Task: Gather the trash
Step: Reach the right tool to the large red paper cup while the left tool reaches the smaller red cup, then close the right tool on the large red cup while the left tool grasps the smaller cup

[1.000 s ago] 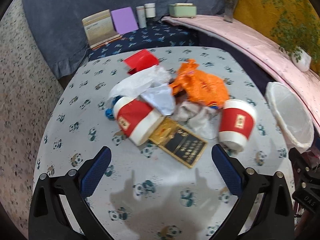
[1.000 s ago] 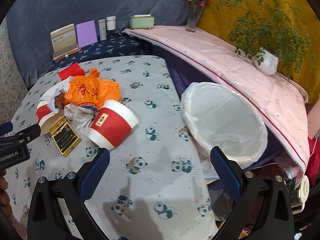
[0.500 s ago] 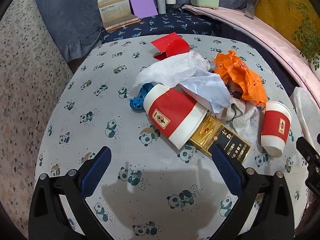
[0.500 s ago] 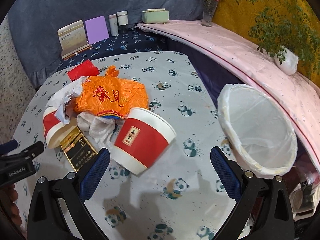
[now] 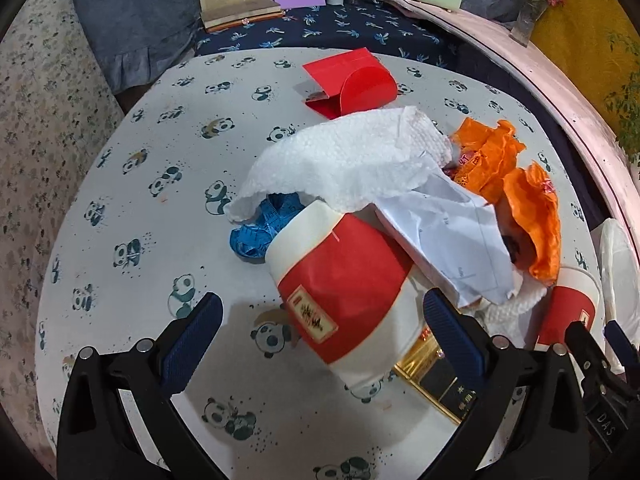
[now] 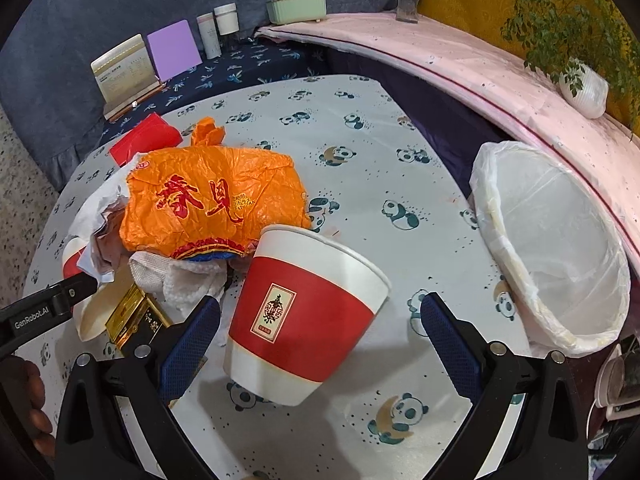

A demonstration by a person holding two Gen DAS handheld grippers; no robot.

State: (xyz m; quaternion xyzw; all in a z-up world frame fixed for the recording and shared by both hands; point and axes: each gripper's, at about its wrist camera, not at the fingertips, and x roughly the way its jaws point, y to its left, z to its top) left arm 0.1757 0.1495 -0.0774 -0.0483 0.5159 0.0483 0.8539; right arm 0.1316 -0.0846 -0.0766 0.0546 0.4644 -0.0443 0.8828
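Observation:
A trash pile lies on the panda-print table (image 5: 152, 208). A red-and-white paper cup (image 5: 340, 300) lies on its side between the fingers of my open left gripper (image 5: 320, 336), which do not touch it. White tissue (image 5: 348, 160), folded white paper (image 5: 452, 240), an orange plastic bag (image 5: 524, 200), blue tape (image 5: 260, 228) and a gold-black box (image 5: 436, 380) surround it. A second red-and-white cup (image 6: 308, 316) lies tilted between the fingers of my open right gripper (image 6: 320, 336). The orange bag (image 6: 216, 200) sits behind it. A white-lined bin (image 6: 560, 248) stands at the right.
A red folded card (image 5: 352, 80) lies at the table's far side. Behind on a dark blue cloth stand a booklet (image 6: 124, 72), a purple card (image 6: 174, 50), two small bottles (image 6: 218, 28) and a green box (image 6: 296, 6). A pink ledge (image 6: 480, 64) carries a potted plant (image 6: 580, 84).
Both grippers have moved forward and down toward the pile. Each now has a red-and-white cup between its open fingers. Nothing on the table has shifted.

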